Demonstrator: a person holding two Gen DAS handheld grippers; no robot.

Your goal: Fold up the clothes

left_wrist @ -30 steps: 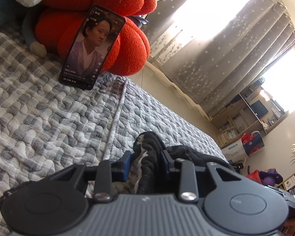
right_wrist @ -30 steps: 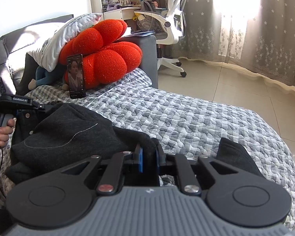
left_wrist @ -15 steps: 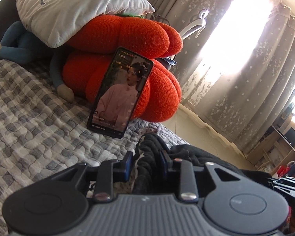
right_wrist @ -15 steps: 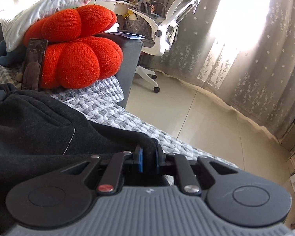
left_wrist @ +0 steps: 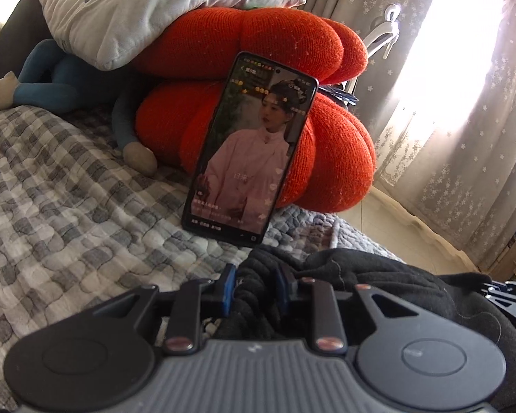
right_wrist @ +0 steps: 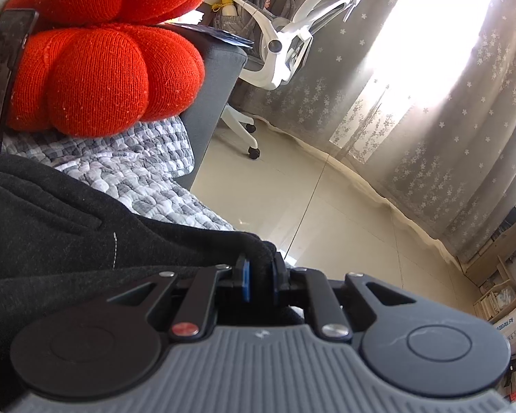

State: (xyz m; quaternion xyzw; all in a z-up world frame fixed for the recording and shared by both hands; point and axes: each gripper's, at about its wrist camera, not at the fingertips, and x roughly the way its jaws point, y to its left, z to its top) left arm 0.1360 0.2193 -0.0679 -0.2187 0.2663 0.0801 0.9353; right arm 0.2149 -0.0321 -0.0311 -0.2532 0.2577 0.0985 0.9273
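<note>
On checked quilt (left_wrist: pixel 68 213), phone (left_wrist: pixel 247 161) against red cushion (left_wrist: pixel 330 158).

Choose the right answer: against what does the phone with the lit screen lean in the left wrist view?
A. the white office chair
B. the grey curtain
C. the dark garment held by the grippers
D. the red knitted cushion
D: the phone stands on the checked quilt with its back against the red knitted cushion, apart from the dark garment in front of it.
</note>
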